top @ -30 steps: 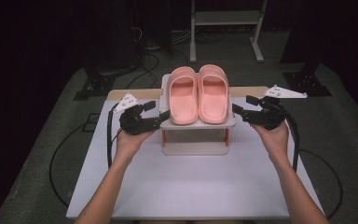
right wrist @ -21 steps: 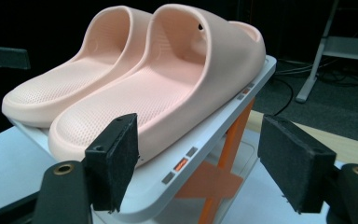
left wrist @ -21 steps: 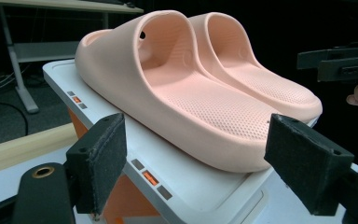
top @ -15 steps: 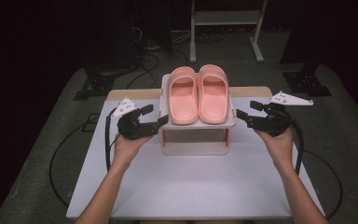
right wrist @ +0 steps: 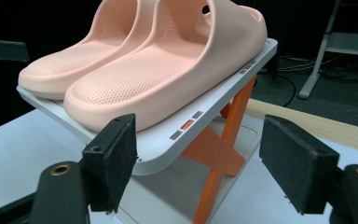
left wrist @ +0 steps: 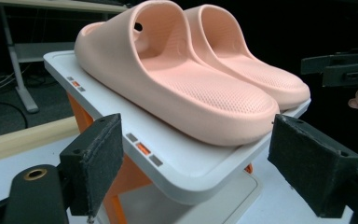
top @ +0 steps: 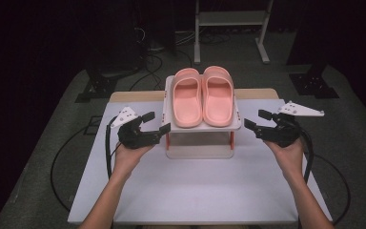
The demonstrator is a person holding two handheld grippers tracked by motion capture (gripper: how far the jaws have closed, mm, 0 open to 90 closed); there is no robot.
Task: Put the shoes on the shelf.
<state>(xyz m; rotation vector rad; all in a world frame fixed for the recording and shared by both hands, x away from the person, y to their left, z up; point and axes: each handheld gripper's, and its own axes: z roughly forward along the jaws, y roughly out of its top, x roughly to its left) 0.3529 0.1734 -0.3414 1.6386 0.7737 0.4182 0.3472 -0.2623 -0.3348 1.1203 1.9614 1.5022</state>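
Apparently we have both tools released, left tool (top: pixel 156 122) and right tool (top: pixel 259 120) flanking the white-and-orange small rack (top: pixel 201 126), its pair of pink foam slippers (top: pixel 203 98) not yet grasped.

From above we cannot see the orange legs (top: pixel 167 140) properly under the white shelf (top: pixel 237 125); our forearms are cut off by the bottom edge.
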